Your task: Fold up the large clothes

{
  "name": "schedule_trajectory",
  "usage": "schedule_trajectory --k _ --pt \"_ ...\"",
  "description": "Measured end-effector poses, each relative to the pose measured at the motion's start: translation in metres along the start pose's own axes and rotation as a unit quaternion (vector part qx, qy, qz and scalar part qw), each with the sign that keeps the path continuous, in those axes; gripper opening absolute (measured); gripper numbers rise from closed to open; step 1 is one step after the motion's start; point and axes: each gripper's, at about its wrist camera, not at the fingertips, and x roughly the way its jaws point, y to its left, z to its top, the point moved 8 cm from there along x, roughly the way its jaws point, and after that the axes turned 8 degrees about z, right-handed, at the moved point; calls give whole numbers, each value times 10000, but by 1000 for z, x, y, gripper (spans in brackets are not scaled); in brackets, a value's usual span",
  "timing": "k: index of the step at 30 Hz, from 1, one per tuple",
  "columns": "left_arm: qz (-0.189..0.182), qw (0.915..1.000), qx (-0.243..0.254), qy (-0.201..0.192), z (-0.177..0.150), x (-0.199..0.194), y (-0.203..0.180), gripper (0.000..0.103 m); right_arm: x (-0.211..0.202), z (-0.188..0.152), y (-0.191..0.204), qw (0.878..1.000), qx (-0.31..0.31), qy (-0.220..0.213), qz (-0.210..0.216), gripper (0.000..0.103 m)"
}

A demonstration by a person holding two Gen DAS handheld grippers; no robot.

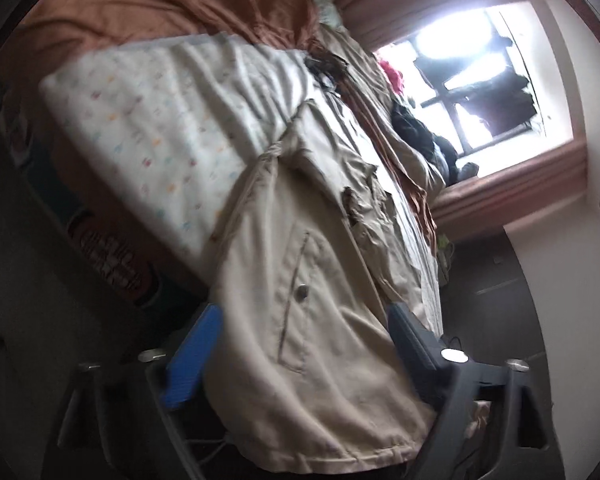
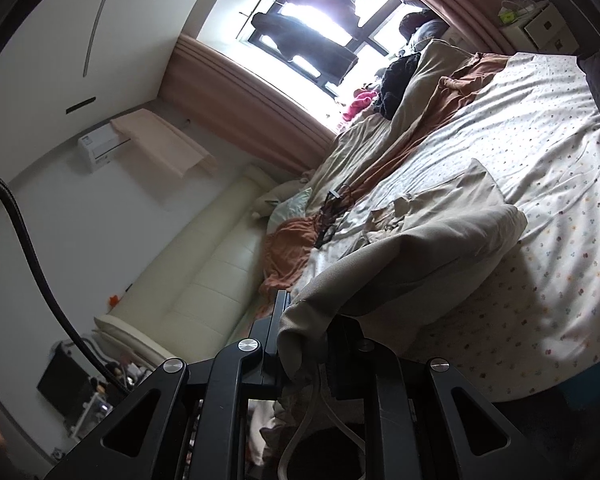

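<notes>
While right tongs [image 2: 300, 312] pinch beige cotton coat [image 1: 300, 280] edge, left tongs [image 1: 300, 340] gape wide around it, unclamped; soft, floppy, bulky; grip hem corners.

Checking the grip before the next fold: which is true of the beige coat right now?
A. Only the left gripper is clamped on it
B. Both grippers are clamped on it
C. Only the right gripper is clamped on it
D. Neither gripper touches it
C: the right gripper pinches a bunched end of the beige coat, while the left gripper stands wide open around the cloth.
</notes>
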Motion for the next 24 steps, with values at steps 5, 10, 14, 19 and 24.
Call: schedule_trajectory --k 5,10,14,19,24 --pt "172 9997 -181 11 -5 3 19 87 -4 -6 -8 9999 111 -8 -43 16" --pt "191 9997 -30 127 -20 9 18 87 -5 -15 -10 9999 151 35 -65 16" --pt "93 9994 56 316 -29 21 15 76 -8 -19 -10 9998 165 61 -88 16" --pt "-18 9993 243 285 -26 27 1 72 -14 -23 -12 9997 191 75 -129 16" --pt "-31 9980 268 578 -26 47 -8 38 -16 -26 -15 9996 259 56 -115 16"
